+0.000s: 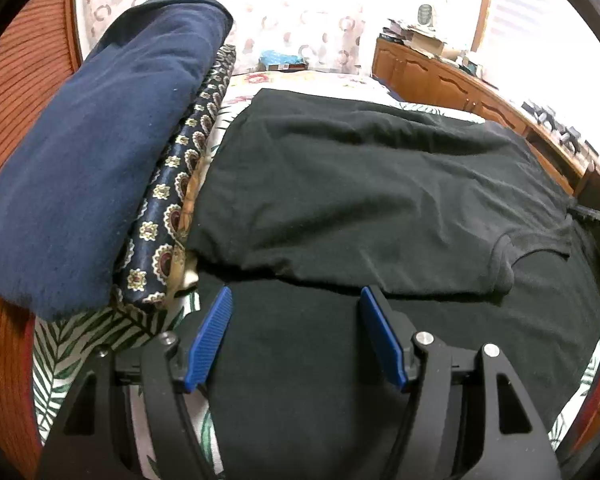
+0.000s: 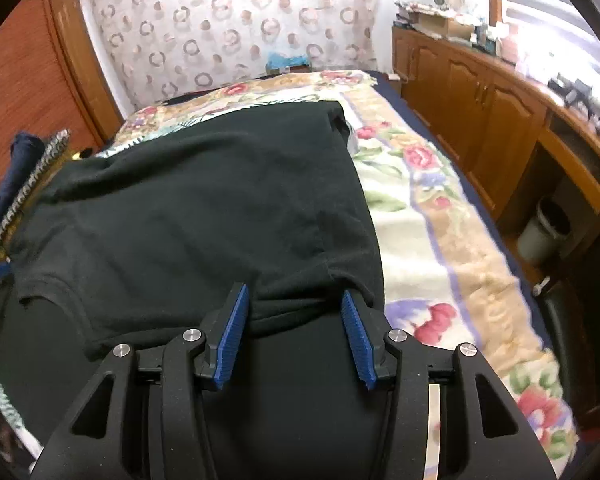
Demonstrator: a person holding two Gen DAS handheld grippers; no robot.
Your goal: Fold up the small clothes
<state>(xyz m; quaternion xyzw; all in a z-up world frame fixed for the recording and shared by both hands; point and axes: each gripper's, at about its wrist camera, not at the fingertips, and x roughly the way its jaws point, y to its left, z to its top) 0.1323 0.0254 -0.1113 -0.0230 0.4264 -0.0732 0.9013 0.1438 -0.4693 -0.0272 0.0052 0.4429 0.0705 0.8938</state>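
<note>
Left wrist view first: the left gripper (image 1: 296, 300) has its blue pads (image 1: 210, 340) spread apart with nothing pinched, hovering right over the black t-shirt (image 1: 360, 184). Same on the other side, the right gripper (image 2: 294, 300) is released too, jaws straddling a folded edge of the shirt near the sleeve seam without squeezing it.

Shirt's lying partly folded on the floral bedspread (image 2: 440, 248), next to a stack of folded clothes (image 1: 100, 152). It looks like thin, floppy cotton, super light, so it'll sag and slide. I'd pinch through both layers at the near edge corners, one gripper each.
</note>
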